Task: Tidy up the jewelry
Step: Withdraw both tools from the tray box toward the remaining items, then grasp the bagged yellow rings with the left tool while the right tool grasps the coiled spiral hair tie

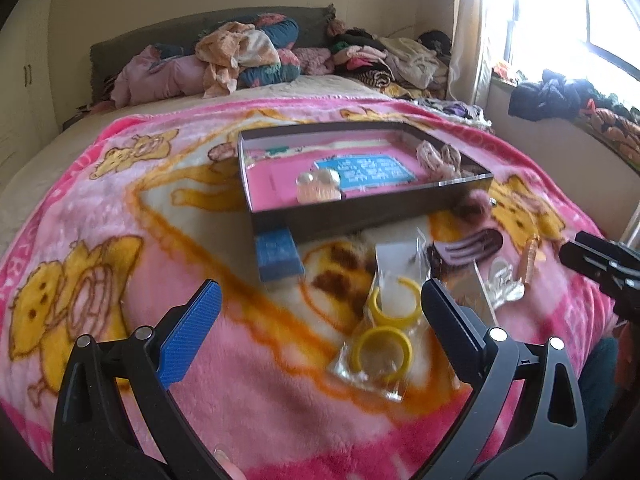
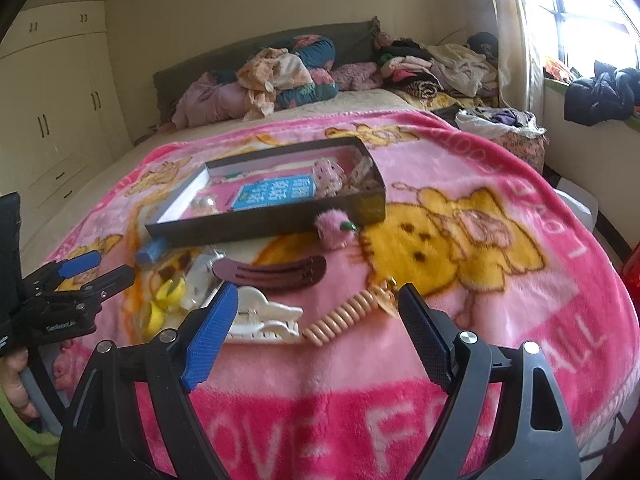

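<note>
blanket text: pink fleece blanket (image 2: 500,208) reads "...OVE FO..." and "ALL" along the near edge; rest cut off.
box label: blue card (image 2: 274,195) in the box has white characters, not readable.
box: dark shallow box (image 1: 408,216) sits mid-blanket, open top, pink lining.
box contents: blue card centre; pale round-topped piece (image 1: 319,188) at its front wall; pinkish frilly item (image 1: 438,156) at right end.
outside box, front: small blue box (image 1: 278,255) touching the front wall; pink pom-pom (image 2: 334,230) against the front right corner.
near of box: yellow hoops in clear bag (image 1: 386,328); dark brown hair clip (image 2: 272,272); white claw clip (image 2: 266,320); beaded orange piece (image 2: 340,318).
left gripper (image 1: 320,320): jaws spread, empty, hoop bag between them near the right finger.
right gripper (image 2: 316,320): jaws spread, empty, beaded piece and white clip between the fingers.
</note>
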The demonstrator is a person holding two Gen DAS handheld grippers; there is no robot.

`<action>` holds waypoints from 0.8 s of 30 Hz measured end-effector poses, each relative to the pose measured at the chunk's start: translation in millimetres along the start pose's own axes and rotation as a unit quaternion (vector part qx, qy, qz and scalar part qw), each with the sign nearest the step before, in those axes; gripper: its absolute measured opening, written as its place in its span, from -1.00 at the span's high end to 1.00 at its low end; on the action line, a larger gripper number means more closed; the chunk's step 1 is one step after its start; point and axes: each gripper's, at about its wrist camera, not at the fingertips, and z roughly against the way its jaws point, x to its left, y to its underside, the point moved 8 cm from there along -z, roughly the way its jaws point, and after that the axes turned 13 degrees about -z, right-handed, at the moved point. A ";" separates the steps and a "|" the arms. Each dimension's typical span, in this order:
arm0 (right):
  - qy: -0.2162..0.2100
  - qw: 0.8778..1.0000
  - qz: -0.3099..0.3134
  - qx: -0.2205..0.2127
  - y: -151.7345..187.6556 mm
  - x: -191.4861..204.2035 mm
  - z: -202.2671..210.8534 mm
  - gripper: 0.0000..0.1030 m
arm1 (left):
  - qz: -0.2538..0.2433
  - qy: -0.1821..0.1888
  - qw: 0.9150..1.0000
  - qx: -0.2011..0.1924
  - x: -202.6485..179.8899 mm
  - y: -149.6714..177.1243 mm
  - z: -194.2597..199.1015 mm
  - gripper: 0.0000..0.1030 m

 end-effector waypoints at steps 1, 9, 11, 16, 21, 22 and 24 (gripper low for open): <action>0.003 1.000 -0.001 0.001 1.5 -1.3 -1.0 -0.55 | -0.002 0.004 1.000 0.005 -1.8 3.4 -1.0 -0.77; 0.028 0.999 -0.021 0.016 8.3 -15.2 -9.6 -0.55 | -0.025 0.032 0.999 0.023 -21.7 15.8 -11.4 -0.71; 0.040 0.998 -0.032 0.021 8.9 -21.5 -12.7 -0.55 | -0.031 0.040 0.998 0.025 -28.1 15.8 -14.8 -0.65; 0.065 0.995 -0.056 0.048 12.9 -35.5 -27.5 -0.55 | -0.037 0.047 0.998 0.035 -34.8 19.5 -26.8 -0.45; 0.063 0.992 -0.076 0.073 18.6 -37.9 -43.0 -0.51 | -0.037 0.051 0.997 0.043 -37.4 22.0 -34.0 -0.21; 0.062 0.992 -0.080 0.079 19.9 -37.9 -46.6 -0.42 | -0.038 0.053 0.997 0.044 -38.8 22.3 -34.3 -0.09; 0.059 0.991 -0.086 0.086 21.7 -36.6 -51.9 -0.33 | -0.042 0.055 0.996 0.048 -40.2 23.7 -35.3 0.08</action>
